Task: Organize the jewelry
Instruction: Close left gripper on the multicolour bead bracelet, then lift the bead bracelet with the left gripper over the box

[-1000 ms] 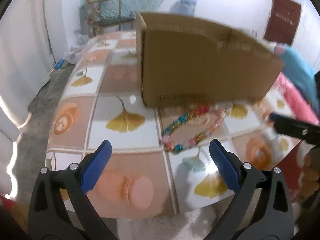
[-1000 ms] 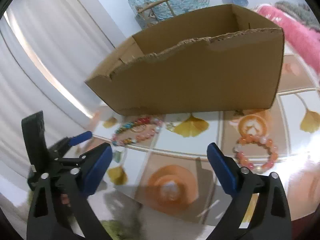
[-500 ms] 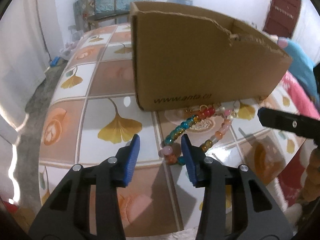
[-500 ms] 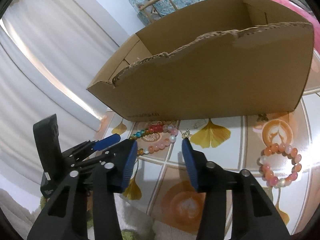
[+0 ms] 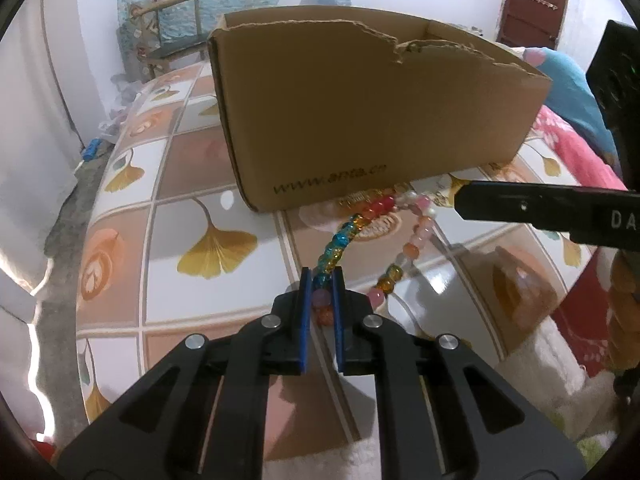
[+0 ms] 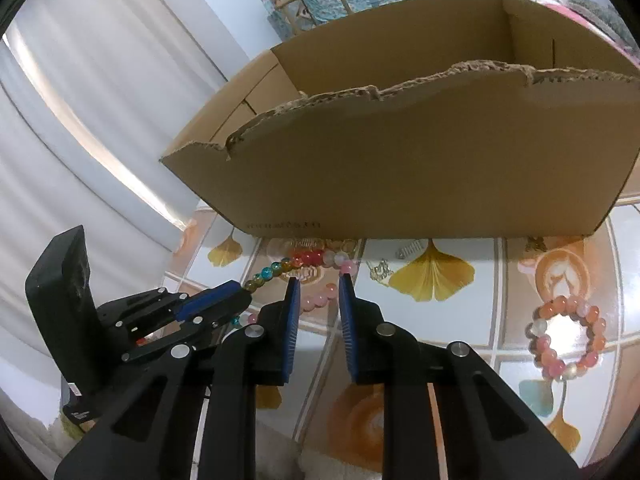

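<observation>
Ginkgo-patterned tiled table (image 5: 192, 216) — torn brown cardboard box (image 5: 360, 112) on it.
My left tool (image 5: 319, 292) has just closed, pinching the multicoloured glass-bead necklace (image 5: 340, 240); my right tool (image 6: 319, 300) has been closing — pads apart, pink beads between.

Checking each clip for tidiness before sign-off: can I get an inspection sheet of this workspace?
Surface: table with a glossy tile-and-leaf cover.
Job's things: multicolour bead strand lying in front of the cardboard box; pink bracelet apart to the side; tiny metal pieces by the box, too small to identify.
Clutter: nothing seen.
Grippers: left gripper, jaws have just closed on the strand's near end; right gripper, jaws have been closing with pink beads between them, contact unclear.
Cables: nothing seen.
Surroundings: wooden chair, white curtain, door.
</observation>
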